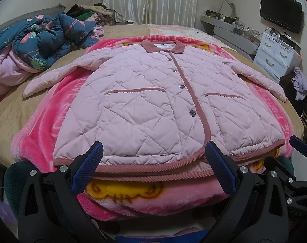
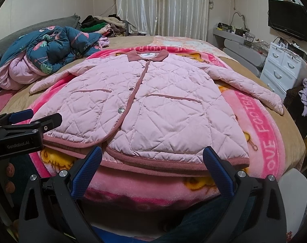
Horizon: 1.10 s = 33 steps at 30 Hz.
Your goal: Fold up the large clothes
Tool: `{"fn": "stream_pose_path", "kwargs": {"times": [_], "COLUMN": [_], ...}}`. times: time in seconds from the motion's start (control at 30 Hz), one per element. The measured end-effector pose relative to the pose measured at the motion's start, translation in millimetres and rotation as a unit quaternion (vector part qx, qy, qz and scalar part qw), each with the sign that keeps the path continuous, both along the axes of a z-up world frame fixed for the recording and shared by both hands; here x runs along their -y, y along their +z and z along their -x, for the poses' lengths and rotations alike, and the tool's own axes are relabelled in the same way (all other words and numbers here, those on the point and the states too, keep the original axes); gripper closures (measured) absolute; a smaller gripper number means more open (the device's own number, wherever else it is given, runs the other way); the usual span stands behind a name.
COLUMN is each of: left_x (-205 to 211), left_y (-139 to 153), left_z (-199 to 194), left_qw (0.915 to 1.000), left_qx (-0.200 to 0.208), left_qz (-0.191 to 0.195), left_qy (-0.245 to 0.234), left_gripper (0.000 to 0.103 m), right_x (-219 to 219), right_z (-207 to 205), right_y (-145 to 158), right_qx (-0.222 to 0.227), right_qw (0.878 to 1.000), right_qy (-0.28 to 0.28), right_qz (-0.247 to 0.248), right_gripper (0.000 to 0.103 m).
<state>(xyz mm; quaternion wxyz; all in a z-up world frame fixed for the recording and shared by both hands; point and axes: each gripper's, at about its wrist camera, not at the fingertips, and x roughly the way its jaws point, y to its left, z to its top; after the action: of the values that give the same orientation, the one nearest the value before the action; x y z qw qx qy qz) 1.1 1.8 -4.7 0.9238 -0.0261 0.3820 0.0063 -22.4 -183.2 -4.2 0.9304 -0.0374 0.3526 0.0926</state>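
- Nearest the lens, lower left of the left wrist view: left gripper (image 1: pixel 153 155), jaws spread wide and holding nothing, its blue pads just short of the hem.
- Centre of both views: quilted pink jacket (image 1: pixel 153 93), lying face up and buttoned on a pink blanket (image 1: pixel 44 121), collar toward the top of the frame, sleeves splayed to either side (neither yet folded).
- Lower centre of the right wrist view: right gripper (image 2: pixel 152 156), likewise wide open and empty, poised at the hem's right half.
- Upper left: rumpled blue quilt (image 2: pixel 52 48), well apart from the jacket.
- Judgement: a sleeve fold probably comes first; each cuff is best pinched through all its padded layers and carried across the chest, keeping the side edges straight.
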Motion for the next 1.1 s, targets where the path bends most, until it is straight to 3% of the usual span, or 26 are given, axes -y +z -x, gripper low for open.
{"fn": "stream_pose_path", "kwargs": {"times": [0.77,1.1], "left_x": [1.9,1.2], "left_y": [0.3,2.6], "left_z": [-0.8,-20.2], "left_qw": [1.0,0.9998], "left_qx": [0.002,-0.004], "left_qz": [-0.005,-0.015], "left_qy": [-0.002,-0.009], "left_gripper": [0.009,0.009], "right_x": [0.4,7.4], "right_z": [-3.7,-33.4], "right_y": [-1.5,3.1], "right_qx": [-0.002,0.002], "right_qw": [1.0,1.0], "right_qy": [0.002,-0.009], "right_qz": [0.0,0.005], "right_gripper": [0.004,0.004]}}
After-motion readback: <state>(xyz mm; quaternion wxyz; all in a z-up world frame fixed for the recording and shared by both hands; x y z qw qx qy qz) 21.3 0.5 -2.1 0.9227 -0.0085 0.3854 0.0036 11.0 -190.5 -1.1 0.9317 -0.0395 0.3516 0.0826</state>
